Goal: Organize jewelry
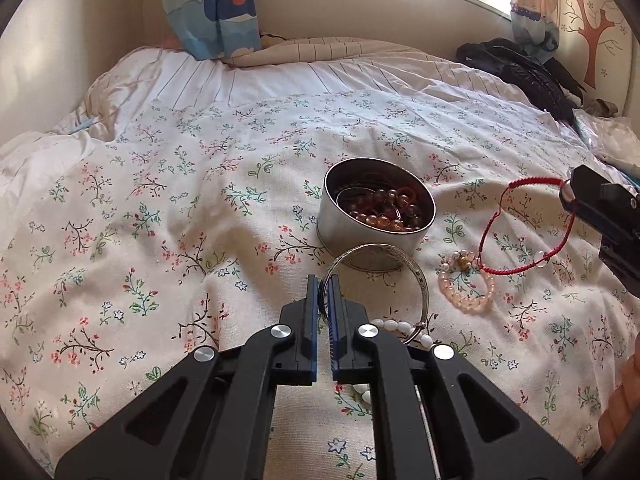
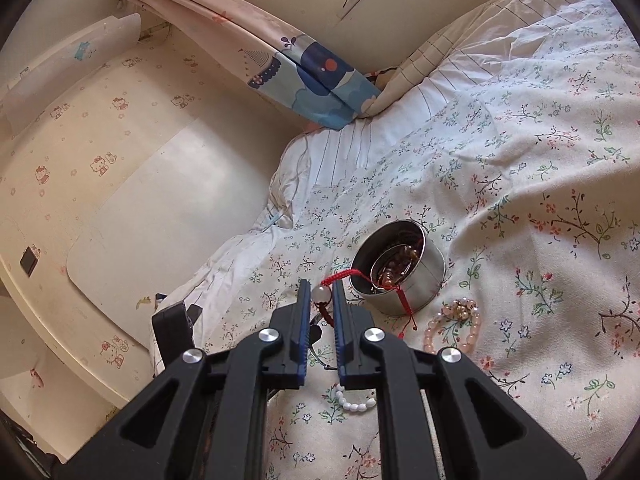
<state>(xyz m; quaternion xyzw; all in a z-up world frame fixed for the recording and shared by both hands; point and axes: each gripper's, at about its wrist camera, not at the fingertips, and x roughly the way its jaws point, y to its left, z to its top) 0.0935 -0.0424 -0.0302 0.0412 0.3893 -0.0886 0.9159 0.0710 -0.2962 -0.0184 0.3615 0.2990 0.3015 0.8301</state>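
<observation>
A round metal tin (image 1: 340, 236) on the floral bedspread holds brown beads and cords; it also shows in the right wrist view (image 2: 428, 280). My left gripper (image 1: 323, 284) is shut on a thin silver bangle (image 1: 418, 276) just in front of the tin. My right gripper (image 2: 321, 290) is shut on a red cord bracelet (image 2: 402, 296) at its pale bead, lifted beside the tin; the bracelet hangs from it in the left wrist view (image 1: 520, 236). A pink bead bracelet (image 1: 464, 290) (image 2: 452, 328) and a white bead bracelet (image 1: 394, 326) (image 2: 354, 402) lie on the bedspread.
The bed's floral cover (image 1: 160, 220) is rumpled, with a striped quilt (image 1: 320, 68) behind. A dark garment (image 1: 520, 68) lies at the far right. A curtain (image 1: 212, 8) hangs by the window. A wall (image 2: 120, 180) borders the bed.
</observation>
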